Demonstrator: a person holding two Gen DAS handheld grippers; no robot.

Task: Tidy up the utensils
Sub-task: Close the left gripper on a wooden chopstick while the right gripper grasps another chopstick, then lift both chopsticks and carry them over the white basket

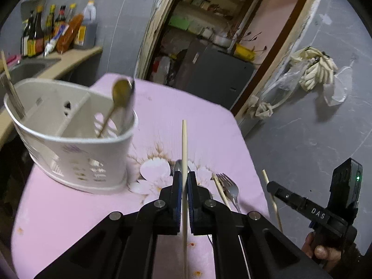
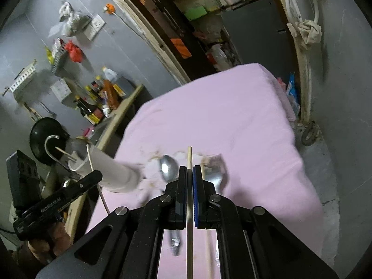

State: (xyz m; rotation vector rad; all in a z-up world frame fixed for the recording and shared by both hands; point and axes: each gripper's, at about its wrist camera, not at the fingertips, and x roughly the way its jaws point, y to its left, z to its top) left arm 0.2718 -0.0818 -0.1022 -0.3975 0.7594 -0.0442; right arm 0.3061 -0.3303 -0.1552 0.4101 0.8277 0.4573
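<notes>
My left gripper is shut on a wooden chopstick that points forward above the pink table. A white utensil caddy stands to its left, holding a brass spoon and chopsticks. A fork, a chopstick and a spoon bowl lie on the table under the gripper. My right gripper is shut on another chopstick, above a metal spoon, a fork and the pink table. The caddy shows blurred at left.
A counter with sauce bottles and a sink is behind the caddy. A doorway with a grey cabinet lies beyond the table. The grey floor is to the right of the table edge.
</notes>
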